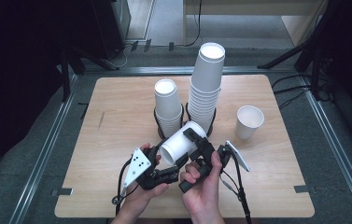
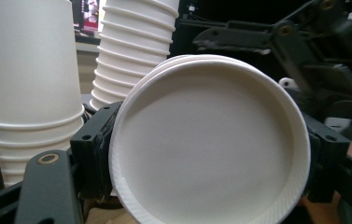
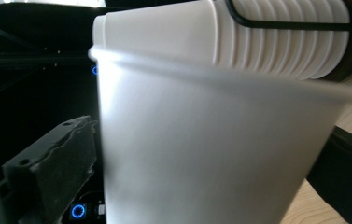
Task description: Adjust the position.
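The high view is showing a white paper cup (image 1: 179, 142) lying on its side above the near table (image 1: 117, 196), just in front of two cup stacks (image 1: 205, 88). The left gripper (image 1: 168, 164) is clamping its base, a jaw on either side. The right gripper (image 1: 193, 135) is gripping its wall.

We see matt white paper cups (image 1: 182, 140), a smooth pale wood desk (image 1: 117, 121), and matt black plastic gripper (image 2: 94, 149) pads.

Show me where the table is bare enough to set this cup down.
The table is bare on its left half, left of the short cup stack, and along the far right edge beyond the lone upright cup. The near right corner is free too. It is crowded mid-table, where both tools hold the sideways cup before the tall stack.
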`<action>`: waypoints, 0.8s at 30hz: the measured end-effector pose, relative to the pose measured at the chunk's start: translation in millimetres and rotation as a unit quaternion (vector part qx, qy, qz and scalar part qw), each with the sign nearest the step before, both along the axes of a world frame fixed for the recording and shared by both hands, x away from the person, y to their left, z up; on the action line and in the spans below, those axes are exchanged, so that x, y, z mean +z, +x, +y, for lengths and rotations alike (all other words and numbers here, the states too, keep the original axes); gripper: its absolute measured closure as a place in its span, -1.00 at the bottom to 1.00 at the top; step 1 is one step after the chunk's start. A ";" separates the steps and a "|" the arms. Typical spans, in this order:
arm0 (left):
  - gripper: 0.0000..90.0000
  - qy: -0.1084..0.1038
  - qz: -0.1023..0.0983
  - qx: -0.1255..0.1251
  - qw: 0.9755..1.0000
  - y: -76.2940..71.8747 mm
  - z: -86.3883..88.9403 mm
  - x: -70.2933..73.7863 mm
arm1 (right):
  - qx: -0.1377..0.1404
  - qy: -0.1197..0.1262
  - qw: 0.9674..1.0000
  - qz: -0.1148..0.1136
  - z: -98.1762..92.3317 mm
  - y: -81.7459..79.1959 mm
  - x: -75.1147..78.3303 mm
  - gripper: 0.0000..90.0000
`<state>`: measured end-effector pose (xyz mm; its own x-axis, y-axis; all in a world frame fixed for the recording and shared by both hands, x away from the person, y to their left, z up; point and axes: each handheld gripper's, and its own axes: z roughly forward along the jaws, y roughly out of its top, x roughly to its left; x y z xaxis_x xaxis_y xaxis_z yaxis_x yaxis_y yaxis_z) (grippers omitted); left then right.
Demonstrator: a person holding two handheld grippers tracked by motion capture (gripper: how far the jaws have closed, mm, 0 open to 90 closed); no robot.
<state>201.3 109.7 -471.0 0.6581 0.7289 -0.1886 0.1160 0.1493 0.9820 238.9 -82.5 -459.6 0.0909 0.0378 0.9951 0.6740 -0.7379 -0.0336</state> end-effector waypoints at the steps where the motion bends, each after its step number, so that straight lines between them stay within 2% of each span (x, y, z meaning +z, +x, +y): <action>1: -0.50 0.003 -0.001 -0.001 1.000 -0.2 0.2 -0.1 | -0.002 0.000 1.000 0.003 0.1 1.7 -1.1 -0.92; 5: -0.50 0.002 -0.002 0.001 1.000 0.0 0.8 0.0 | -0.001 0.010 1.000 0.014 -0.2 5.7 -2.9 -0.79; 10: -0.53 -0.002 -0.008 -0.006 1.000 1.1 3.9 -0.2 | -0.002 0.007 1.000 0.004 1.2 5.3 -2.0 -0.73; 11: -0.54 -0.005 -0.009 -0.009 1.000 1.3 4.6 0.3 | -0.003 0.003 1.000 -0.008 1.0 3.6 0.8 -0.70; 13: -0.55 -0.012 -0.003 -0.018 1.000 1.5 7.0 2.7 | -0.005 -0.001 1.000 -0.017 1.1 2.5 2.3 -0.69; 14: -0.56 -0.016 0.000 -0.022 1.000 1.5 8.1 3.6 | -0.007 -0.007 0.999 -0.032 1.5 0.9 5.7 -0.68; 16: -0.57 -0.015 0.003 -0.024 1.000 1.4 9.9 4.8 | -0.007 -0.009 0.999 -0.035 1.6 0.6 7.3 -0.68; 18: -0.70 -0.007 0.012 -0.028 1.000 2.2 11.0 4.9 | -0.014 -0.017 0.998 -0.055 1.3 0.2 11.0 -0.68; 20: -0.74 -0.001 0.014 -0.029 0.999 2.4 11.8 4.8 | -0.018 -0.024 0.998 -0.061 0.9 0.0 12.9 -0.68; 21: -0.77 0.007 0.018 -0.031 0.999 3.0 12.9 5.0 | -0.030 -0.049 0.995 -0.079 -0.1 0.6 15.3 -0.68; 22: -0.79 0.007 0.018 -0.031 0.999 3.0 12.9 5.0 | -0.030 -0.049 0.995 -0.079 -0.1 0.6 15.3 -0.68; 24: -0.79 0.015 0.024 -0.031 0.999 3.2 14.2 5.7 | -0.037 -0.064 0.993 -0.087 -3.5 2.4 17.5 -0.68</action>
